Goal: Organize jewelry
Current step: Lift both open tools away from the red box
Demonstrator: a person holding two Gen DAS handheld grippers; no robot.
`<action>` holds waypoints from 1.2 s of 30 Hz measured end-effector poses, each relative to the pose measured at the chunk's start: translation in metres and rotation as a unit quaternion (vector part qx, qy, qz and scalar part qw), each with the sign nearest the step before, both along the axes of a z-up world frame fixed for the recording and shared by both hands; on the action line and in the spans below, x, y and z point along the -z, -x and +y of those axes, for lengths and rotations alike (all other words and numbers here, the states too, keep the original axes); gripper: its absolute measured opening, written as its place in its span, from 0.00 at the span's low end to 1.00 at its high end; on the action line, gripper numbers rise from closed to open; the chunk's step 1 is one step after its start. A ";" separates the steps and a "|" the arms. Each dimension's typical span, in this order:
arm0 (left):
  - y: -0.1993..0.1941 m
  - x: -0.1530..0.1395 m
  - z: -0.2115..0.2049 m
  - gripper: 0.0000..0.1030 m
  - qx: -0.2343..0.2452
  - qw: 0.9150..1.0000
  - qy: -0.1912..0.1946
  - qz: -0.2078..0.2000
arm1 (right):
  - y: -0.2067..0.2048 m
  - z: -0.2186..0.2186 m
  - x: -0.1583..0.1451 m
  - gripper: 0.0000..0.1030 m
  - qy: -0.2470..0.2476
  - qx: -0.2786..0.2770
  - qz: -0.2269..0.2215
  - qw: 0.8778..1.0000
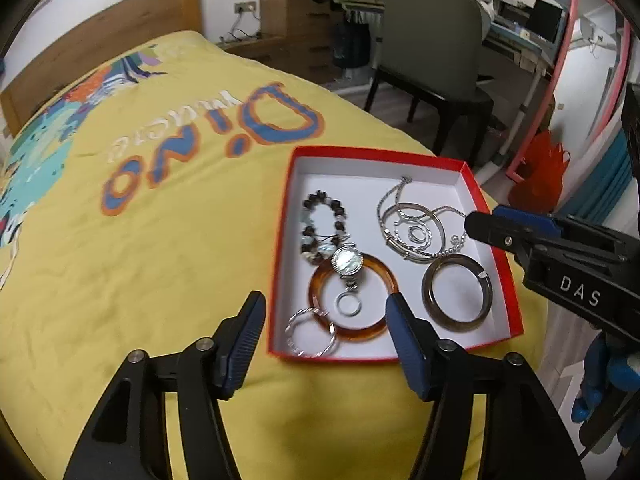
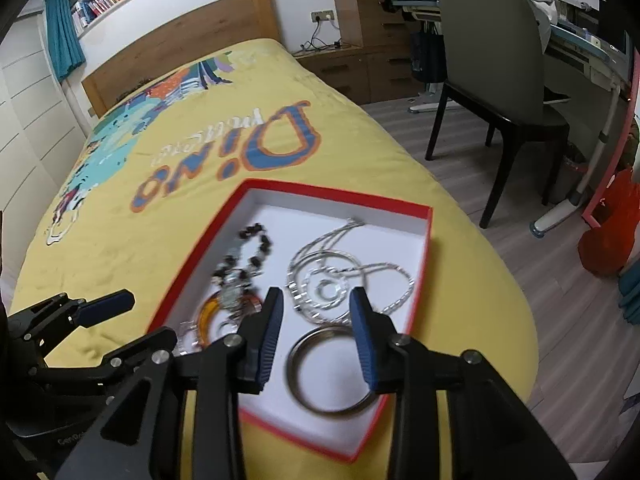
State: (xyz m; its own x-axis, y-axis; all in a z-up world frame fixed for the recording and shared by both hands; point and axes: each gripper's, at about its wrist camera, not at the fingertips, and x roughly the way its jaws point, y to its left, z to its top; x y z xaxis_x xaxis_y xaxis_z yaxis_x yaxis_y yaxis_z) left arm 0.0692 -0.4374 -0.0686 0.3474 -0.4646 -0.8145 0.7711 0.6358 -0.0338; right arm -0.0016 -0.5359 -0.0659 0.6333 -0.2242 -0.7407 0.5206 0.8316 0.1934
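Evidently, with both the left tongs [image 1: 325, 312] and right tongs [image 2: 316, 310] spread and empty, next pinch one rim, perhaps the grey bangle [image 2: 334, 372], low in the red box [image 2: 424, 252], lifting it straight.

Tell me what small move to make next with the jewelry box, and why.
Probably lift both grippers clear. The left gripper and right gripper are open and empty, and every piece, including the amber bangle and grey bangle, already lies inside the red box.
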 end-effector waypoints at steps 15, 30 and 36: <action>0.030 -0.032 0.090 0.69 -0.061 0.997 0.004 -0.049 | 0.014 0.102 -0.029 0.34 0.009 -0.057 -0.020 0.998; 0.062 -0.050 0.161 0.77 -0.110 0.990 0.009 -0.091 | 0.036 0.166 -0.032 0.40 0.014 -0.085 -0.016 0.996; 0.067 -0.049 0.185 0.79 -0.132 0.987 0.012 -0.091 | 0.039 0.184 -0.028 0.48 0.022 -0.097 -0.010 0.995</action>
State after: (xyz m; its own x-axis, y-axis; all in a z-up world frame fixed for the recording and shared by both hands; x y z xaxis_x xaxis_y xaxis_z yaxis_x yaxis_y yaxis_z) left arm 0.0020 -0.2529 -0.0195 0.5989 -0.3569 -0.7168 0.5737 0.8158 0.0732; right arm -0.0410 -0.3517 -0.0376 0.6824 -0.1285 -0.7196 0.3453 0.9243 0.1624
